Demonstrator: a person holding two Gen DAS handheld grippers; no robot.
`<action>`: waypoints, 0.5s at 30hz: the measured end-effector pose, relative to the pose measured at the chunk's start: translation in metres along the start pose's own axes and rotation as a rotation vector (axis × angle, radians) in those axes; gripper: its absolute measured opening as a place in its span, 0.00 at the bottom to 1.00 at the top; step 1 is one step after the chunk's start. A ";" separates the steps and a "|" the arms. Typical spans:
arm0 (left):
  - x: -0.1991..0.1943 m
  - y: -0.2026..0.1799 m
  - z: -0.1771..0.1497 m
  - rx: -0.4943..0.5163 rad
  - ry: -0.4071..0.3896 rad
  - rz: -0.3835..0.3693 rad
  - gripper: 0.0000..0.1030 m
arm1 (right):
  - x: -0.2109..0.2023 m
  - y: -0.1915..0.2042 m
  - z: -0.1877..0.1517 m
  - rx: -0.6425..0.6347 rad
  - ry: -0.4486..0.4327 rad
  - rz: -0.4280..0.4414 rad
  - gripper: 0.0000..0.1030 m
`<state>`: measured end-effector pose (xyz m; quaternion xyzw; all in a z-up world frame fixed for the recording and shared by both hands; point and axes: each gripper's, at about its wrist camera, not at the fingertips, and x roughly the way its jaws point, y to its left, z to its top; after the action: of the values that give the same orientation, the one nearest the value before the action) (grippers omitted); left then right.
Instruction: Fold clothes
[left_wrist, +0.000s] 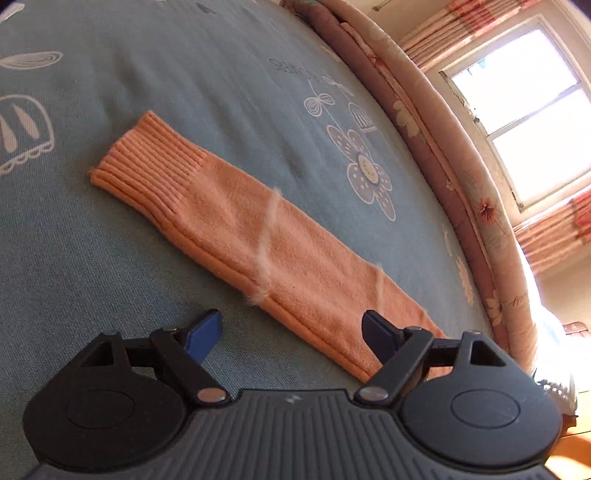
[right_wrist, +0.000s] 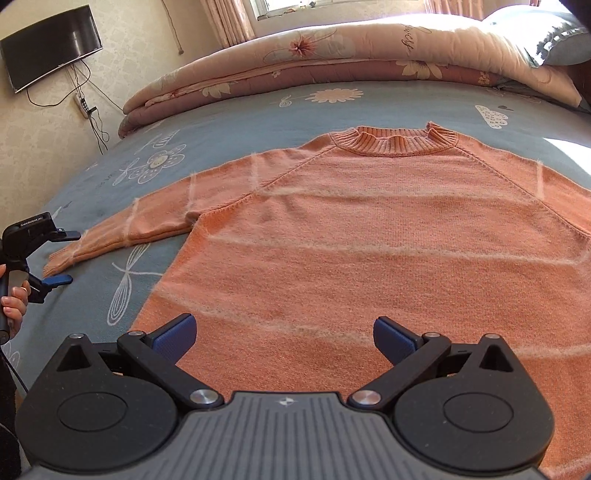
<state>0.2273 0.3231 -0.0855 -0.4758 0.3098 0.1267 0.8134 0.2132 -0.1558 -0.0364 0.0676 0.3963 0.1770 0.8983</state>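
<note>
Orange sweater (right_wrist: 369, 240) lies flat on the blue bedsheet (right_wrist: 229, 114). We hold our left gripper (left_wrist: 291, 332) spread wide over its outstretched sleeve (left_wrist: 236, 229), our right gripper (right_wrist: 284, 336) spread above the hem.

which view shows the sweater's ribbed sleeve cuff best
The left wrist view: the ribbed cuff lies close and sharp, each rib distinct, ahead of the open jaws. In the right wrist view the cuff is small, at the far left edge.

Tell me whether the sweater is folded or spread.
Spread: the sweater lies flat on the bed, sleeve stretched outward, unfolded.
</note>
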 end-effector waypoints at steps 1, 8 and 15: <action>0.001 0.002 0.002 -0.007 -0.012 -0.003 0.81 | 0.002 0.005 0.000 0.000 -0.003 0.007 1.00; 0.005 0.015 0.023 -0.059 -0.156 -0.022 0.81 | 0.002 0.022 0.000 -0.009 -0.009 0.011 1.00; 0.009 0.022 0.033 0.008 -0.228 0.122 0.21 | 0.000 0.028 0.000 -0.004 -0.006 0.012 1.00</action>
<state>0.2362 0.3617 -0.0948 -0.4353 0.2443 0.2281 0.8360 0.2060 -0.1301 -0.0287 0.0689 0.3928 0.1829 0.8986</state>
